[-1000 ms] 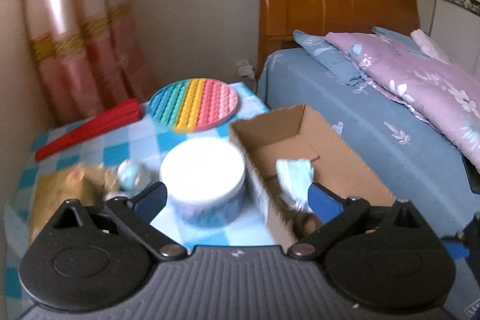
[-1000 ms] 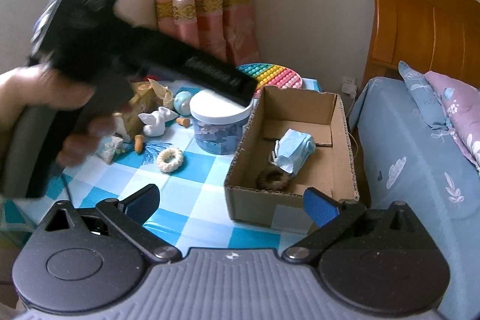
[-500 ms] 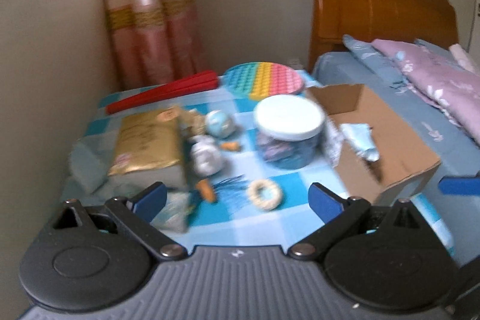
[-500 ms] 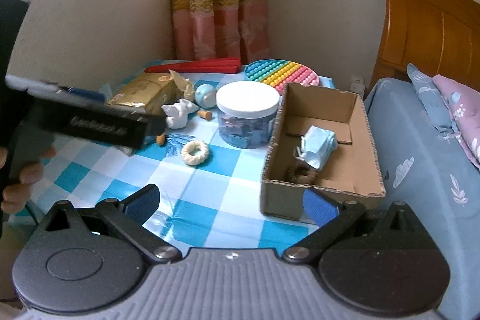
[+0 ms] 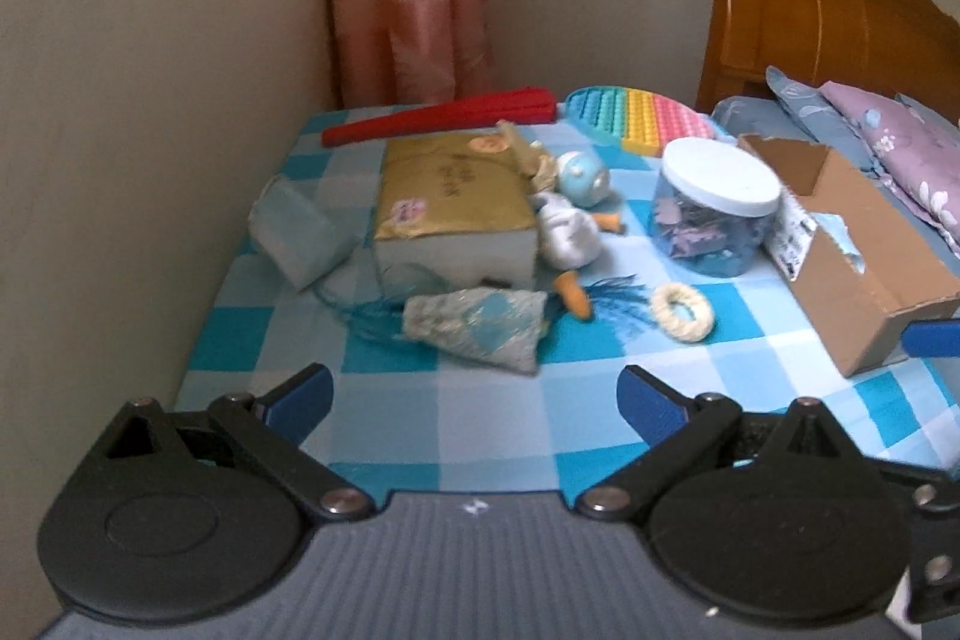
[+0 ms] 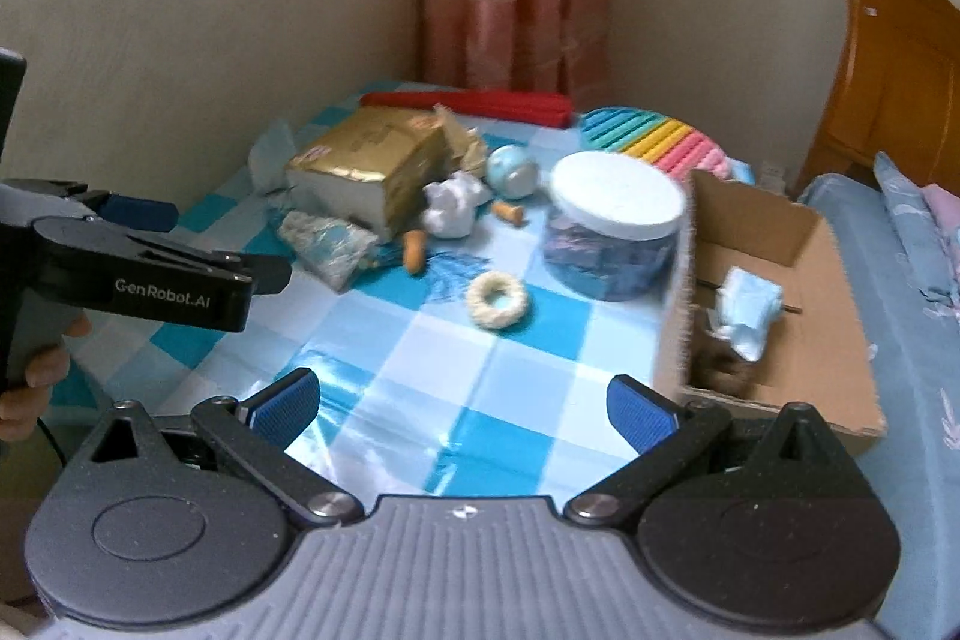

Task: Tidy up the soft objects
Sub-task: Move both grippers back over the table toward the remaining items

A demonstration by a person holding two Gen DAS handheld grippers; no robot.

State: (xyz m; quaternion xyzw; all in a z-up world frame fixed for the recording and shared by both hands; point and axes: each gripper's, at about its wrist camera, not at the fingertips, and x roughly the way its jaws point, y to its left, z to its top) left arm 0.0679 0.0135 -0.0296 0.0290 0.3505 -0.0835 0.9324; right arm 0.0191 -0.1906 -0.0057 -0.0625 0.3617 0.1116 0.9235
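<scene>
A cardboard box (image 6: 774,292) is seen at the right edge of the worktop (image 6: 480,400), beside a bed, and two soft things are already held inside it: a folded pale blue face mask (image 6: 747,307) and, nearer the front wall, a dark ring-shaped item (image 6: 720,361) that is too blurred to name. Still loose on the blue-and-white checked cloth are a cream fluffy ring (image 5: 683,311), a patterned fabric pouch (image 5: 477,325) with blue tassel threads beside it, a white plush toy (image 5: 570,235) with orange feet, and a small pale blue ball-shaped toy (image 5: 582,172). These loose things are gathered around a gold-topped box (image 5: 453,214), which lies near the left wall. A clear jar with a white lid (image 5: 717,205) stands between the loose things and the cardboard box. A red folded object (image 5: 438,118) and a rainbow bubble mat (image 5: 642,121) lie at the back, before a pink curtain. The left gripper (image 5: 474,397) is held low over the near edge, pointed toward the pouch, its jaws spread wide and nothing held between them. The right gripper (image 6: 462,403) is held nearer the cardboard box, likewise spread wide and unloaded. The task is judged to be partly done: two items are boxed, and about four soft things appear to be left to carry over.
</scene>
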